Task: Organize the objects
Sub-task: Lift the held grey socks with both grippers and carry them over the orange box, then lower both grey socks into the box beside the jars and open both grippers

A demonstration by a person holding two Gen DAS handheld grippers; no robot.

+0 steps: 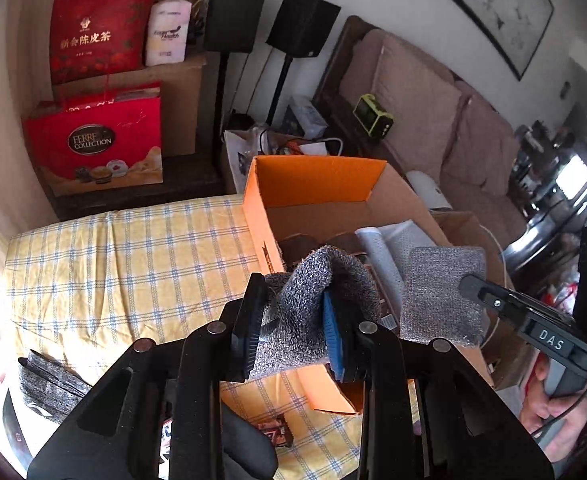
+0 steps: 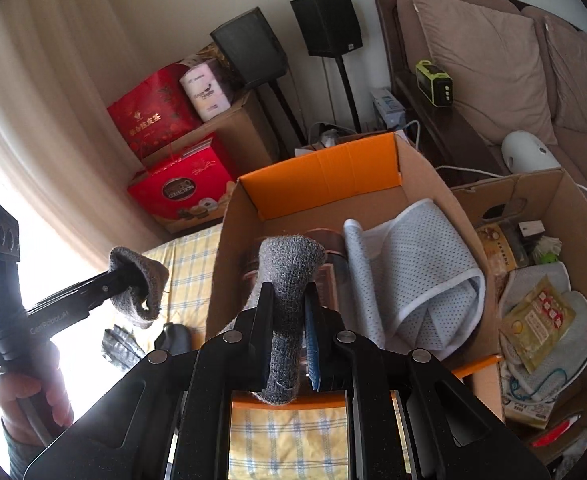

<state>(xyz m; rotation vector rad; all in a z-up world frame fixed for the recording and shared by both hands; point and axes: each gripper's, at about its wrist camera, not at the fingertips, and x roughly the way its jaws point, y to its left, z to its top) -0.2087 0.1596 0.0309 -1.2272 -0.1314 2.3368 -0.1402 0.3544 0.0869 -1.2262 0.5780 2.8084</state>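
A lower red gift box reads "FERRE… COLLECTION" on a dark oval, an upper red gift bag bears gold Chinese characters "新会陈皮茶", the right gripper's black body is marked "DAS", and the left gripper's handle reads "GenRobot.AI".

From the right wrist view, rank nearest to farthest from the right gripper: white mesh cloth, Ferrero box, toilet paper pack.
1. white mesh cloth, in the box just right of the right gripper.
2. Ferrero box, far left.
3. toilet paper pack, higher, behind it.
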